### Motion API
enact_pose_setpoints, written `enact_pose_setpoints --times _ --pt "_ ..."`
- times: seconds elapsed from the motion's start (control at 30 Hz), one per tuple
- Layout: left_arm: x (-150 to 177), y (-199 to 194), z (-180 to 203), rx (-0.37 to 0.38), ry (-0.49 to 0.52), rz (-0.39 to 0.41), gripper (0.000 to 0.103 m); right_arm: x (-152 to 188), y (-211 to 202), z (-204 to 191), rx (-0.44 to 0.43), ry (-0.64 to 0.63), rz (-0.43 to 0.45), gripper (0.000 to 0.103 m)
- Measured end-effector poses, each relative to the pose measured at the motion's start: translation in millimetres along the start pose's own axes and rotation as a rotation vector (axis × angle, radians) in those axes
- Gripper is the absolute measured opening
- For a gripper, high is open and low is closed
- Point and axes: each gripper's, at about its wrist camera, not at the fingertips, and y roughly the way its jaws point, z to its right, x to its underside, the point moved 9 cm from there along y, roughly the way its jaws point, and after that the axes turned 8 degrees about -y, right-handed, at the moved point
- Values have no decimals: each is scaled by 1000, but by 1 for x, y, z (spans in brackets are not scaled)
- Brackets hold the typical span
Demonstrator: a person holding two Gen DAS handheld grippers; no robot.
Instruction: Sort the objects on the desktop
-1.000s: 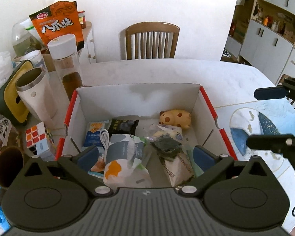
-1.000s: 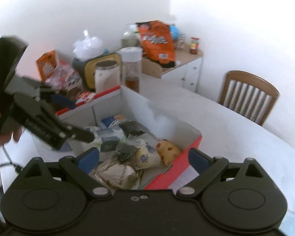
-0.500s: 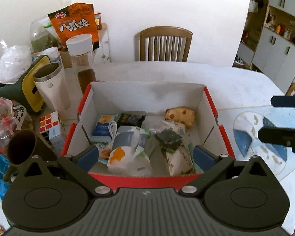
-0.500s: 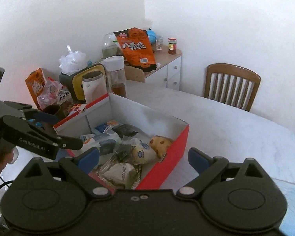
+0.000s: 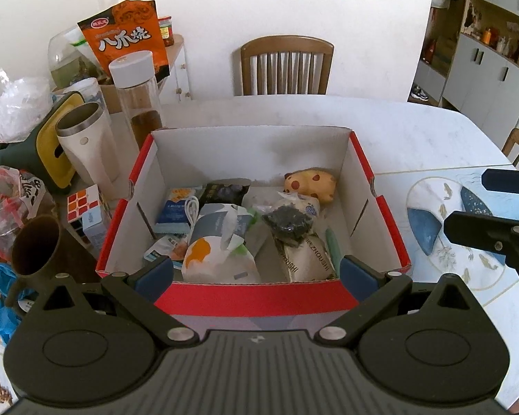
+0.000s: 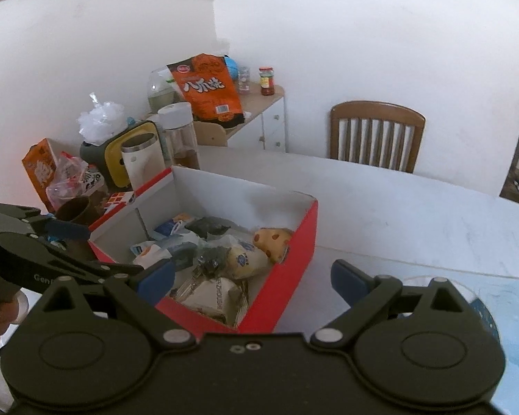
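Left wrist view: red-and-white box (image 5: pixel 252 292) packed with wrapped snacks; both grippers' fingers spread wide, empty.

A wooden chair (image 5: pixel 287 65) stands against the white wall (image 5: pixel 294 0); right of it, grey cabinets (image 5: pixel 491 65), and left, perhaps a low white cupboard (image 6: pixel 263 121).

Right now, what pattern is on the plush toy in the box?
Yellow plush toy with reddish-brown spots; clearest in left wrist view.
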Motion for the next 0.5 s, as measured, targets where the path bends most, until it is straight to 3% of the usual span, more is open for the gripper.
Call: enact_pose_setpoints --times 0.5 --pt "3 5 4 -6 27 -10 103 8 -1 8 33 43 -17 98"
